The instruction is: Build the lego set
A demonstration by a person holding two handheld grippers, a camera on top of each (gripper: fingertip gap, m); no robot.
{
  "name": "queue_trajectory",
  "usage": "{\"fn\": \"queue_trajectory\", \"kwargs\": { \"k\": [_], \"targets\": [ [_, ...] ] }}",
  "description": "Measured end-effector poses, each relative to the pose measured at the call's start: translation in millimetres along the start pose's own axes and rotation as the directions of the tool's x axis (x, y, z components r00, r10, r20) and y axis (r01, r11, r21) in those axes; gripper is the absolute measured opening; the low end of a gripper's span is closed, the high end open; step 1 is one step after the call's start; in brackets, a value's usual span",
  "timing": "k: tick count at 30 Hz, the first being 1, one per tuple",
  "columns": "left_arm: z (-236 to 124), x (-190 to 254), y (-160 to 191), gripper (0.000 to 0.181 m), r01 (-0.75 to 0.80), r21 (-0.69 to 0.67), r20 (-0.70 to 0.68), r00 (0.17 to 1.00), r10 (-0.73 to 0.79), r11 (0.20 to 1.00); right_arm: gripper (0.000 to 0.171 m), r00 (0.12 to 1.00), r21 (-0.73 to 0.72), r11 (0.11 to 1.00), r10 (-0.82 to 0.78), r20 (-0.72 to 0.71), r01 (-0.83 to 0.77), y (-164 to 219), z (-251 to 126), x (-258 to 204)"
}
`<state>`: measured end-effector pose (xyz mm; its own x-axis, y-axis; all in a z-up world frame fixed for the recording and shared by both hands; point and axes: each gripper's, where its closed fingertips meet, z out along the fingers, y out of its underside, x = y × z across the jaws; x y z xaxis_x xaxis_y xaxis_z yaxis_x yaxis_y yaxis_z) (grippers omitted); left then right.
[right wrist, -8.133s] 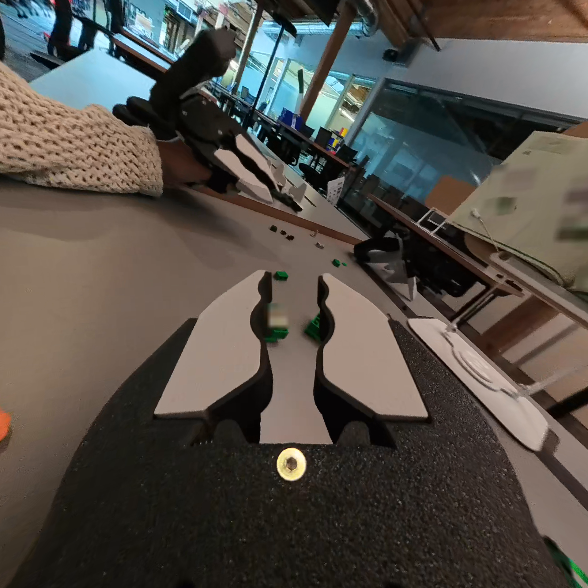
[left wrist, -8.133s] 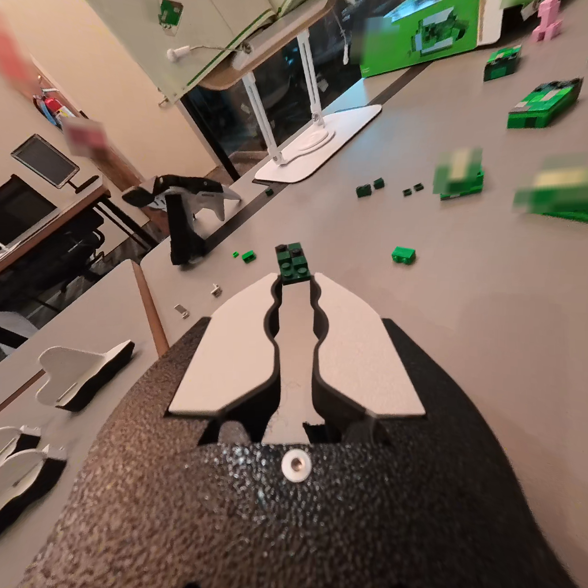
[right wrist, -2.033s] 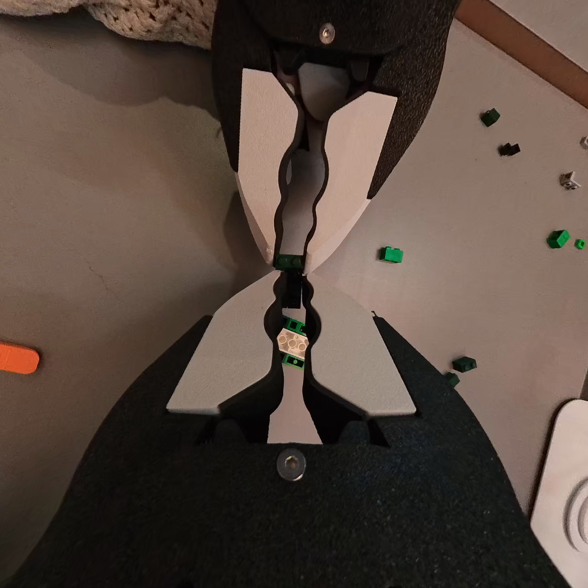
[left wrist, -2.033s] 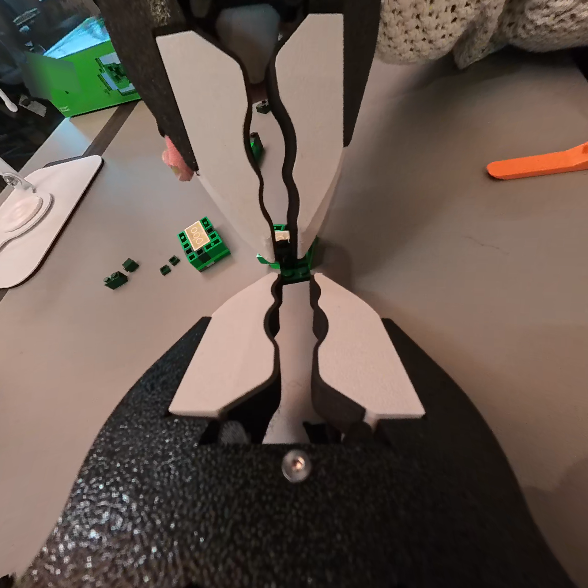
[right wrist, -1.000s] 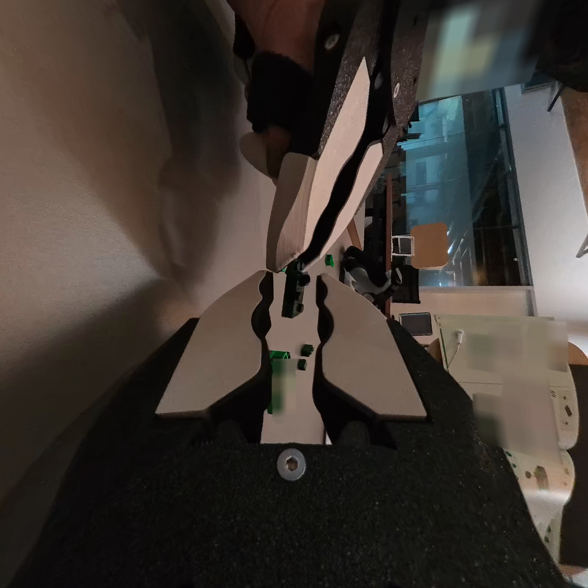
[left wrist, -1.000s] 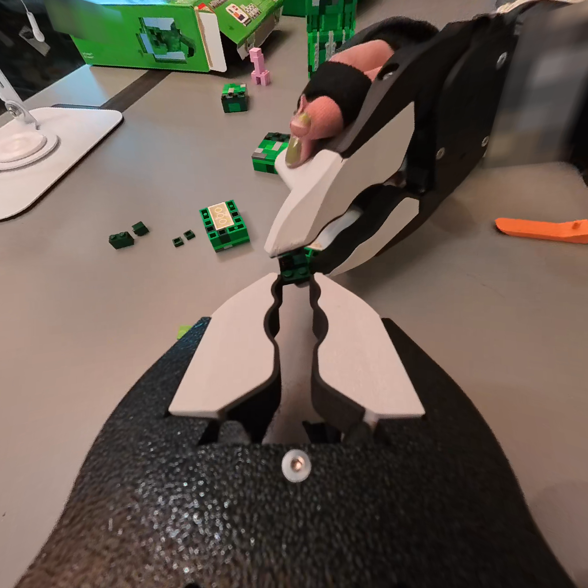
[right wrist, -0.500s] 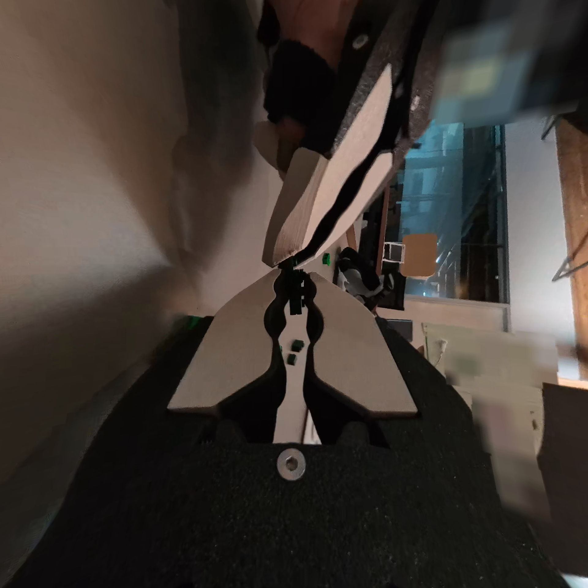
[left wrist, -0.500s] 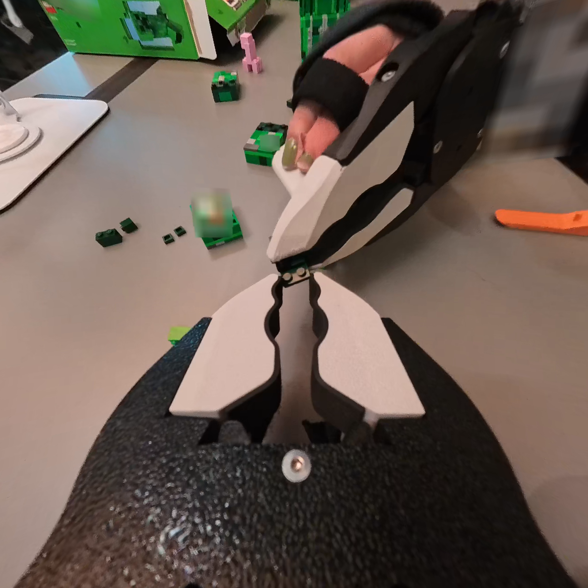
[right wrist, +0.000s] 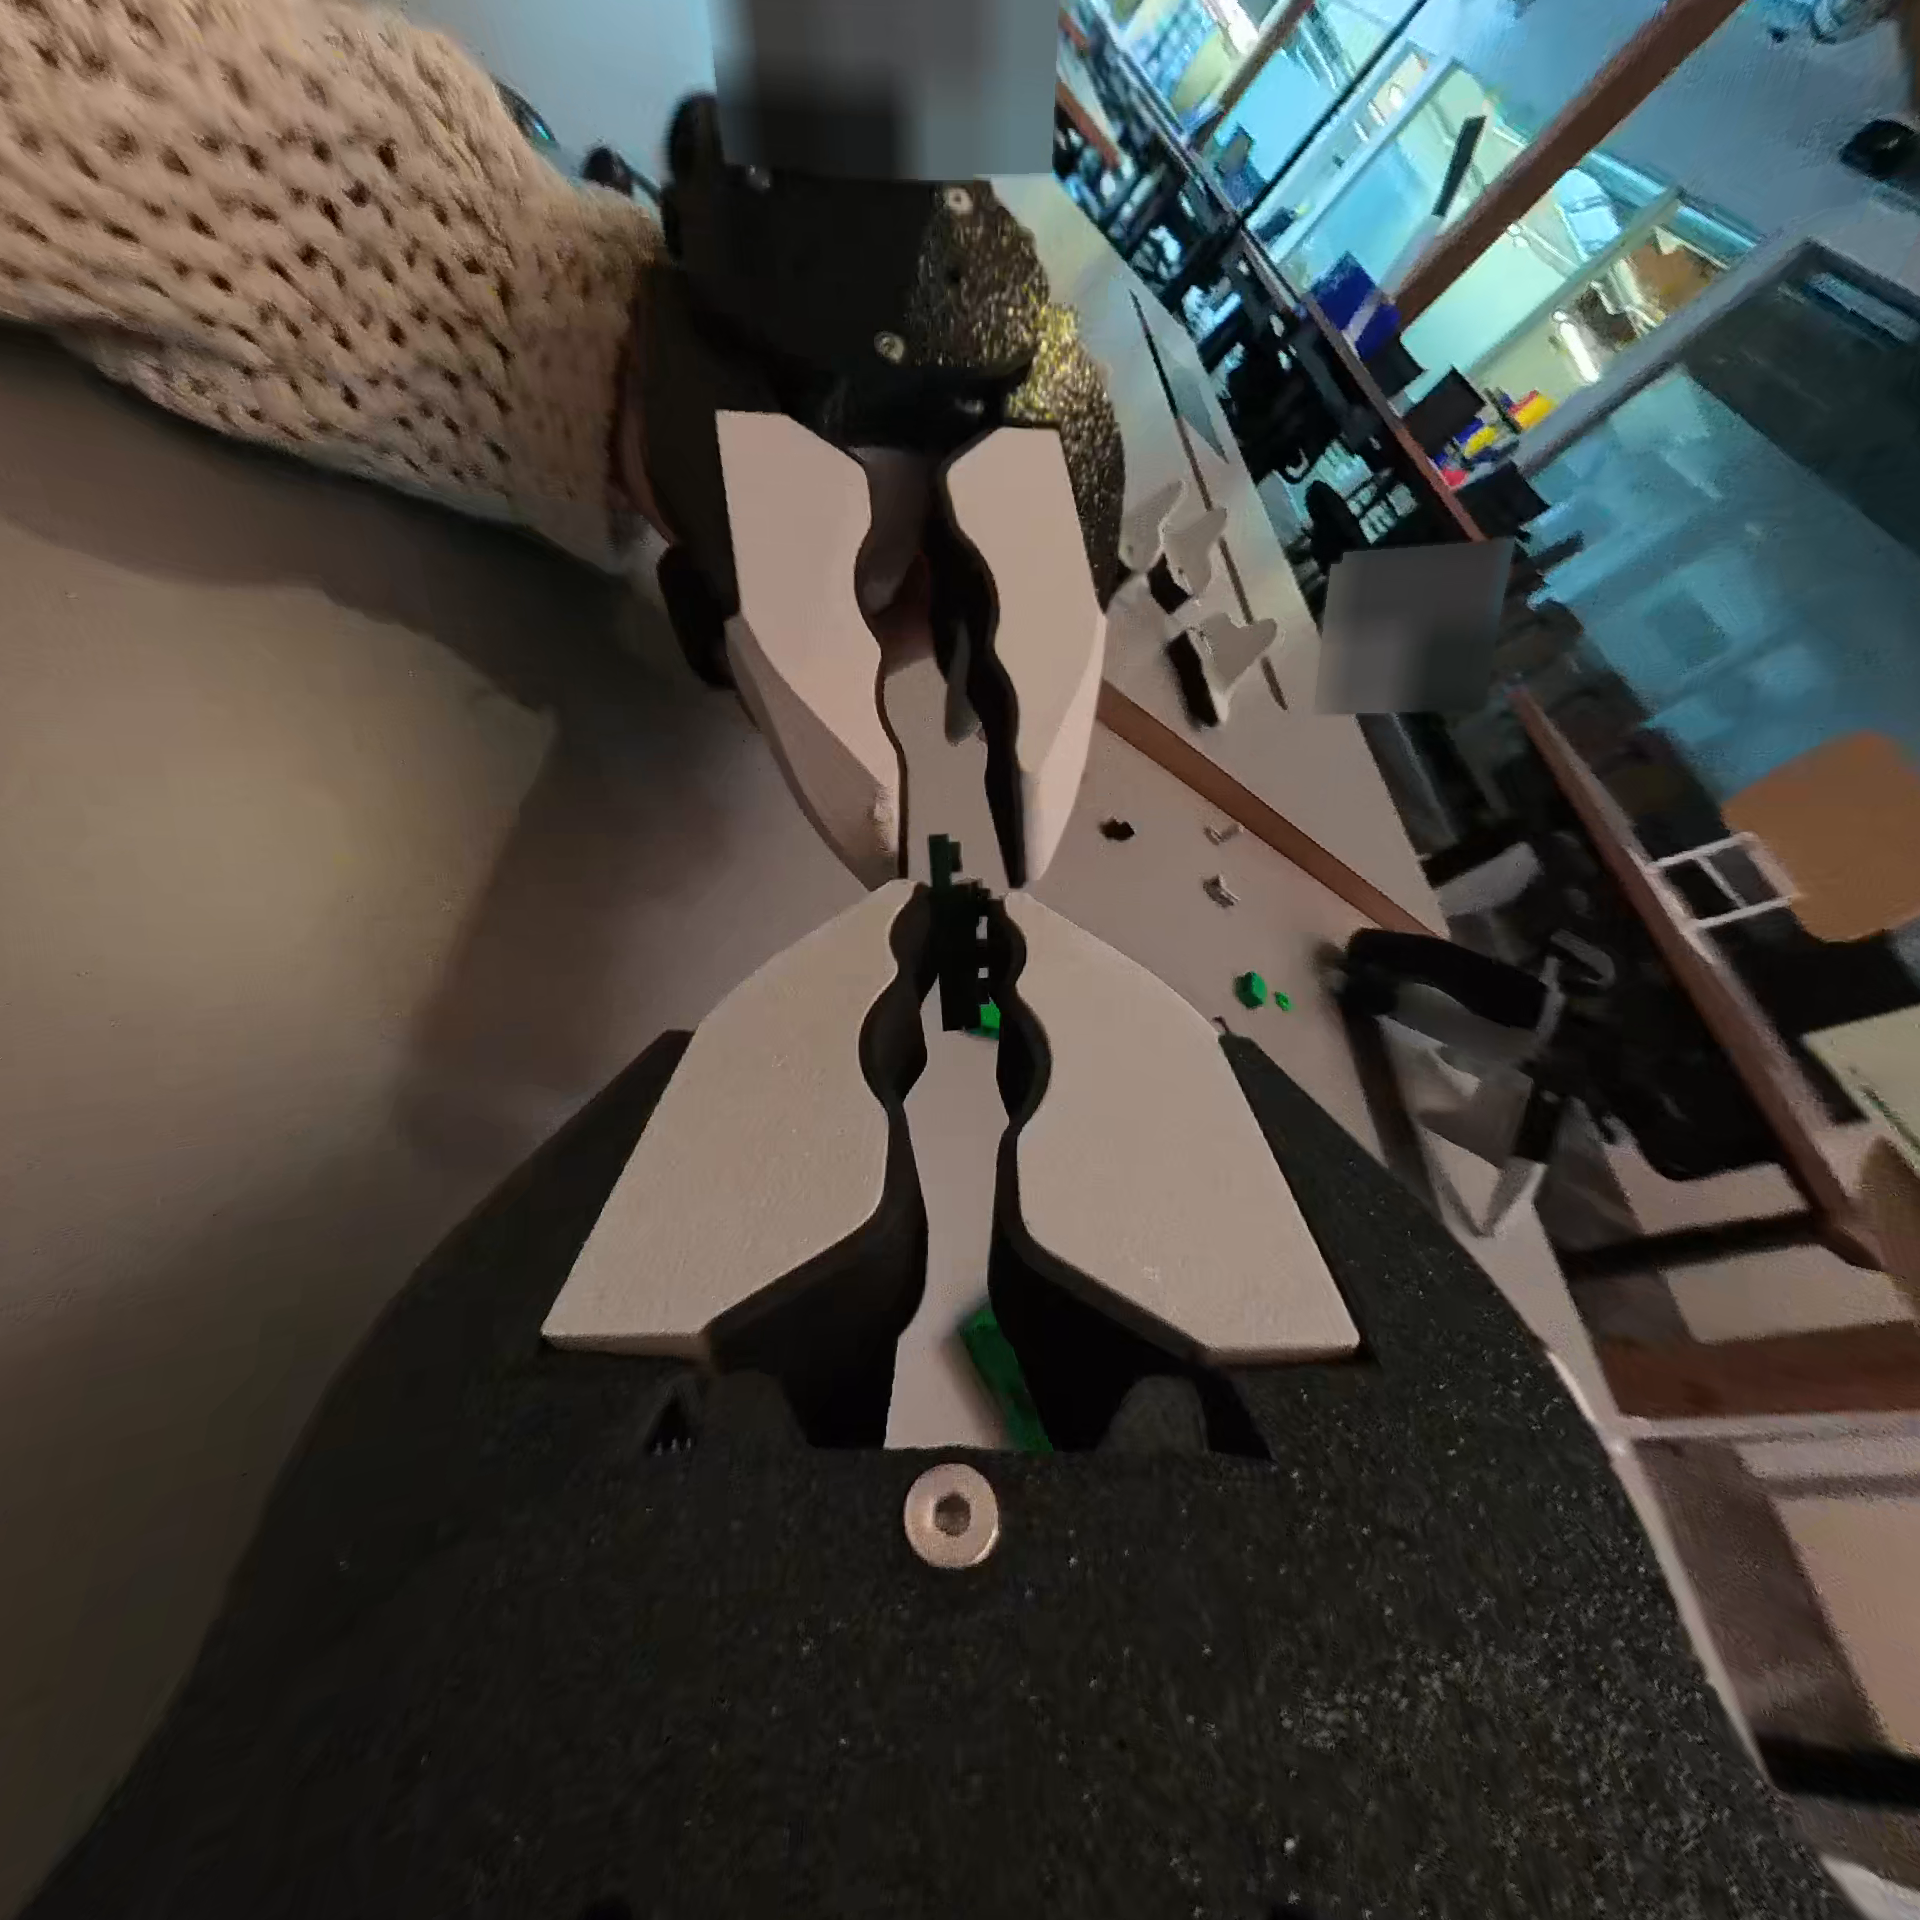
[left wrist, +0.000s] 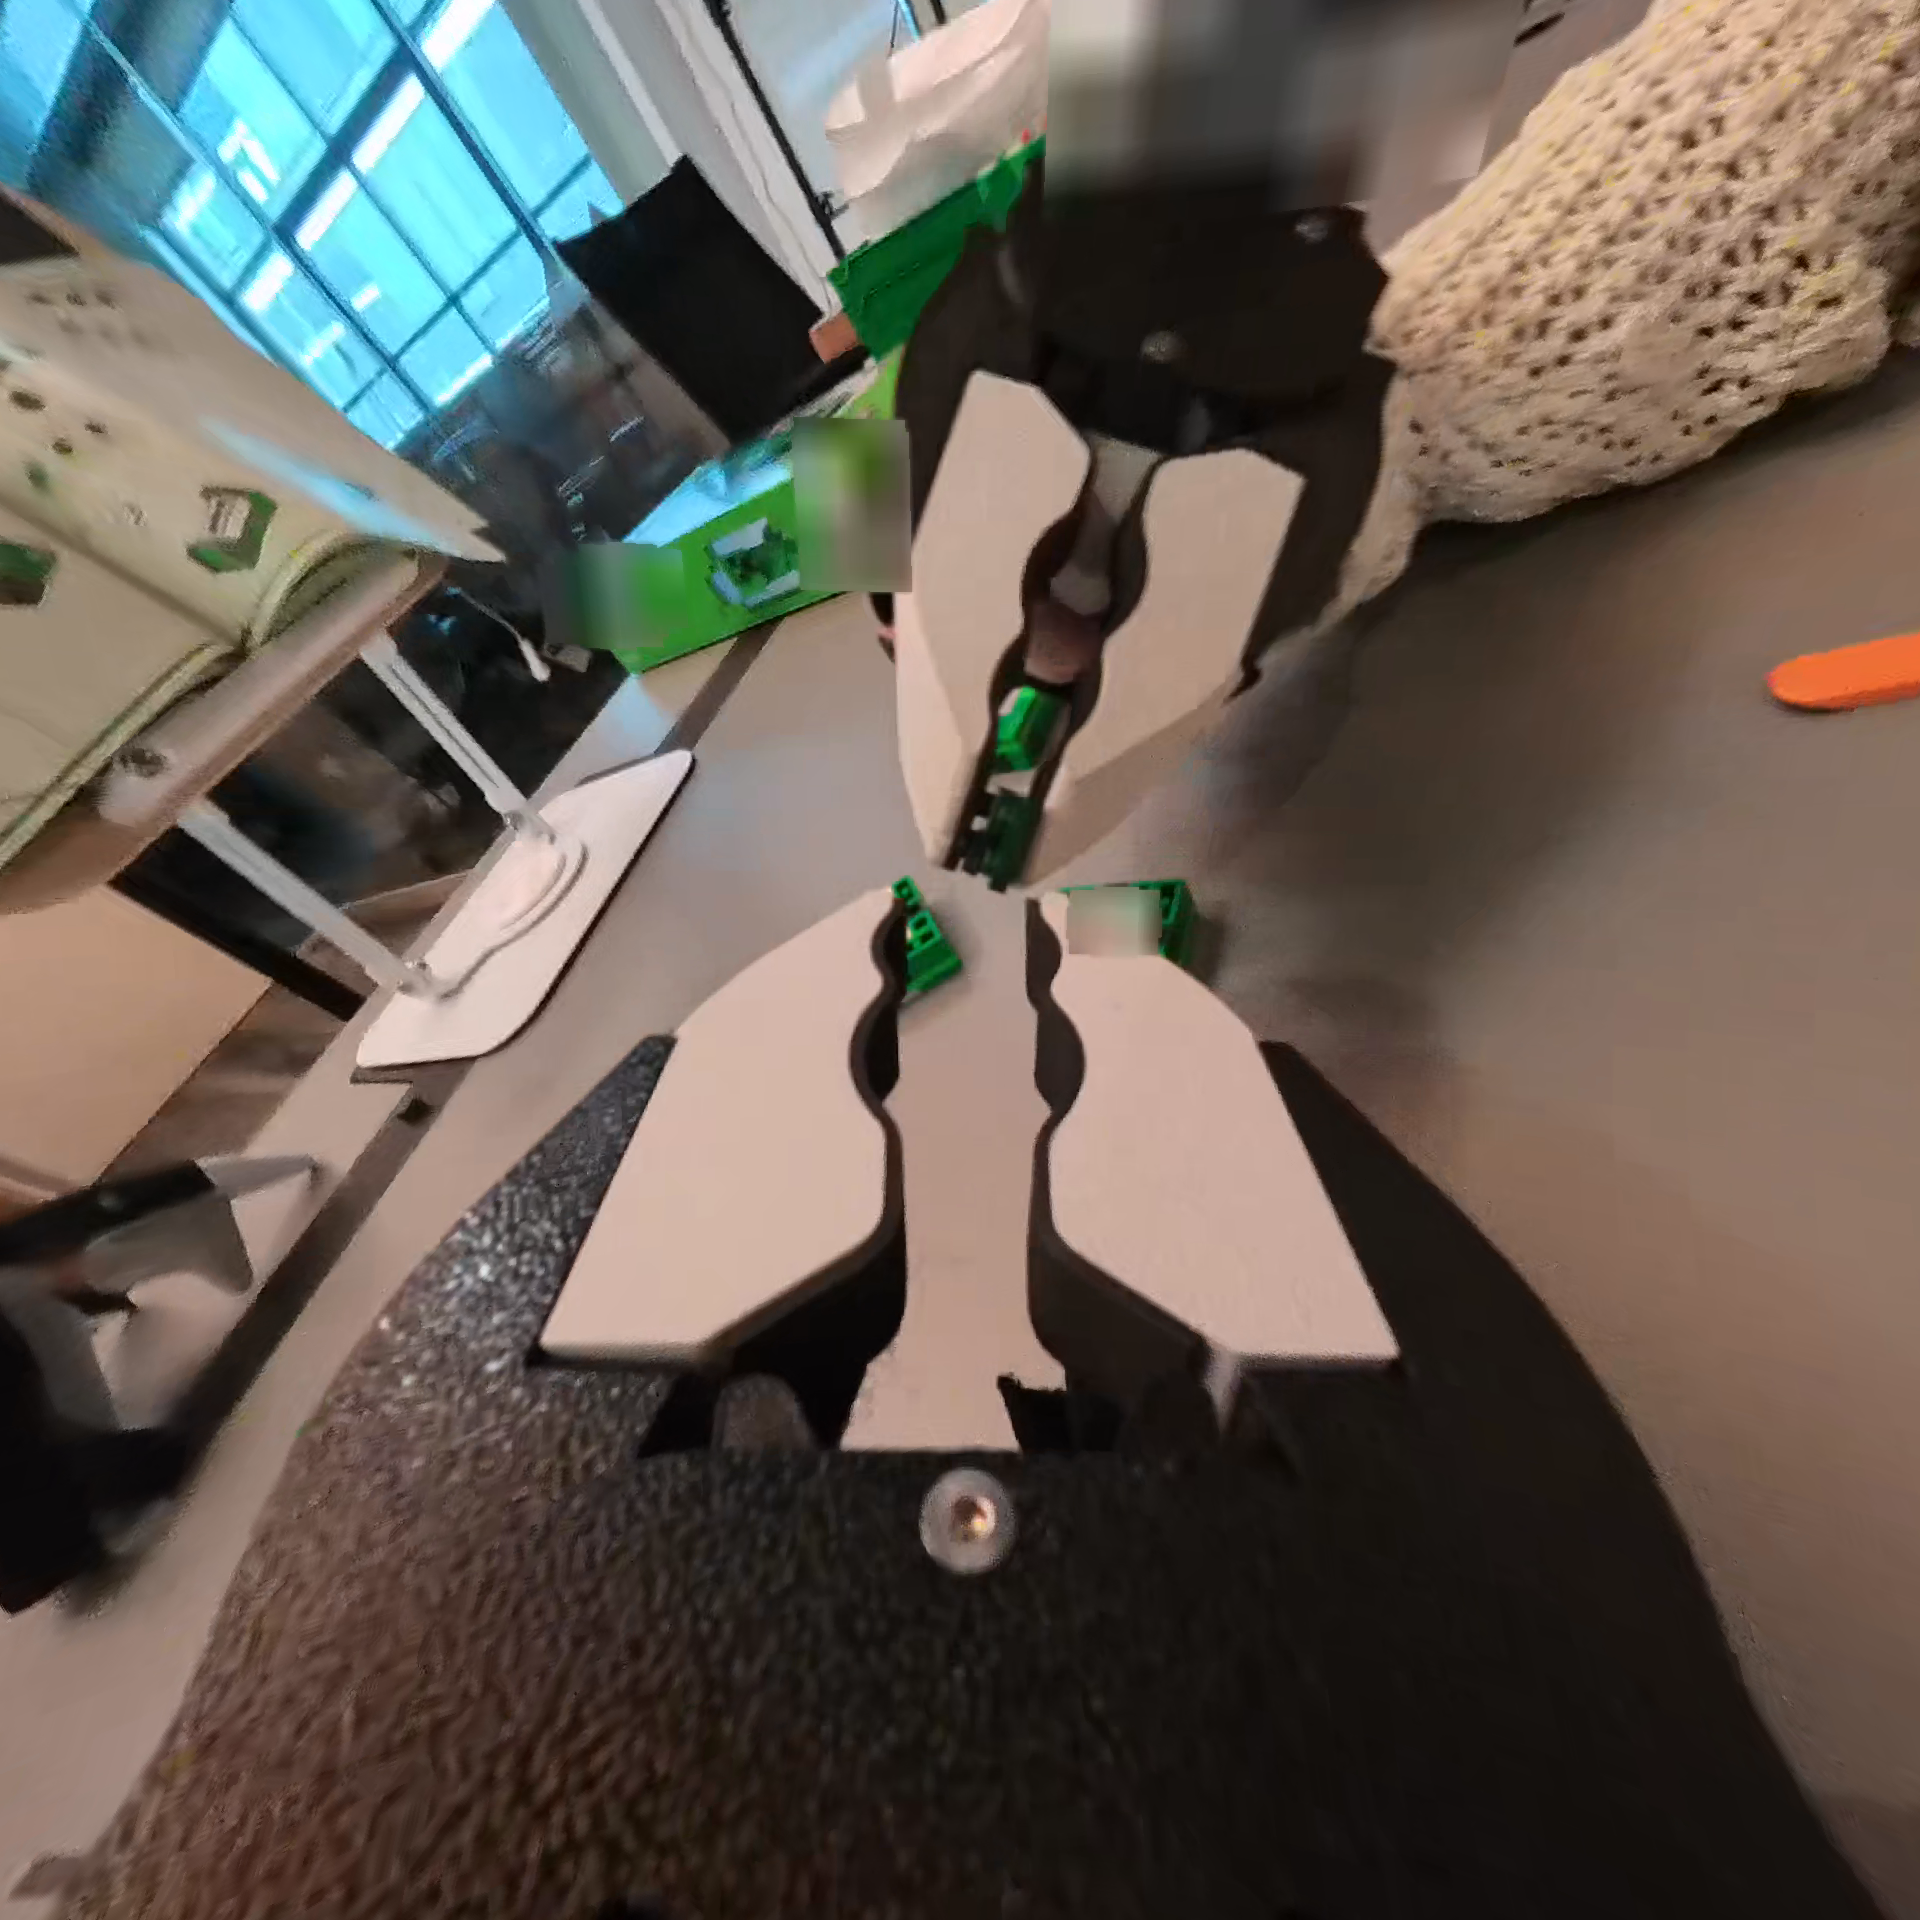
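My two grippers face each other tip to tip above the grey table. My right gripper is shut on a small dark green lego assembly, held edge-on between its tips. In the left wrist view the right gripper holds the same assembly. My left gripper has its jaws a narrow gap apart with only table showing between them. The assembly's end reaches just to its tips. In the right wrist view the left gripper hangs opposite.
A bright green brick and a green block lie on the table just past my left tips. An orange brick separator lies at the right, a green box and a white stand base at the left. Small green bricks lie farther off. Left and right tips are no more than a few centimetres apart. The orange brick separator is about 20 centimeters from both grippers' fingertips.
Both grippers have swung round so that they meet head-on instead of at an angle. The left tips no longer pinch the small piece. It stays in the right gripper.
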<state>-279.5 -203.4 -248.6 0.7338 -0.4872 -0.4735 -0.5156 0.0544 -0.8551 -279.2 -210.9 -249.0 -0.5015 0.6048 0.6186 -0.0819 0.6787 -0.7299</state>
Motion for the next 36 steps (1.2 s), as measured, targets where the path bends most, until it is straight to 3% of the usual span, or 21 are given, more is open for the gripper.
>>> {"fn": "queue_trajectory", "kwargs": {
  "k": [13, 14, 19, 23, 26, 31, 36],
  "targets": [
    [6.0, 14.3, -13.2, 0.010, -0.066, 0.039, -0.044, 0.997, 0.067, 0.997, 0.009, 0.998, 0.069, 0.997, 0.017, 0.060, -0.021, -7.4, -11.0, -4.4],
    [7.1, 16.4, -13.0, 0.000, -0.073, 0.035, -0.053, 0.996, 0.075, 0.997, 0.009, 0.998, 0.083, 0.996, 0.019, 0.062, -0.024, -9.9, -12.0, -3.9],
    [28.9, 42.8, 2.2, 0.000, -0.095, -0.052, -0.170, 0.982, 0.085, 0.994, 0.009, 0.997, 0.086, 0.996, -0.037, 0.071, 0.030, -20.8, -4.4, -9.0],
    [26.2, 30.4, 20.8, 0.000, -0.022, -0.146, -0.131, 0.991, 0.003, 0.989, 0.009, 0.998, 0.064, 0.996, -0.065, -0.003, 0.065, -14.9, -8.8, 0.9],
    [15.9, 15.4, 12.8, 0.004, 0.059, -0.092, -0.082, 0.994, -0.067, 0.994, 0.009, 0.996, 0.040, 0.996, -0.073, -0.042, 0.075, -11.1, -14.9, 9.1],
    [-3.0, -4.2, -26.6, 0.012, -0.008, 0.141, 0.062, 0.998, -0.001, 0.990, 0.009, 0.999, 0.086, 0.996, -0.033, 0.001, 0.032, -12.0, -20.3, 6.5],
    [-0.4, 5.7, -32.1, 0.018, -0.024, 0.161, 0.014, 1.000, 0.022, 0.987, 0.009, 0.998, 0.130, 0.992, -0.018, 0.053, 0.011, -17.8, -23.9, 2.2]
  ]
}}
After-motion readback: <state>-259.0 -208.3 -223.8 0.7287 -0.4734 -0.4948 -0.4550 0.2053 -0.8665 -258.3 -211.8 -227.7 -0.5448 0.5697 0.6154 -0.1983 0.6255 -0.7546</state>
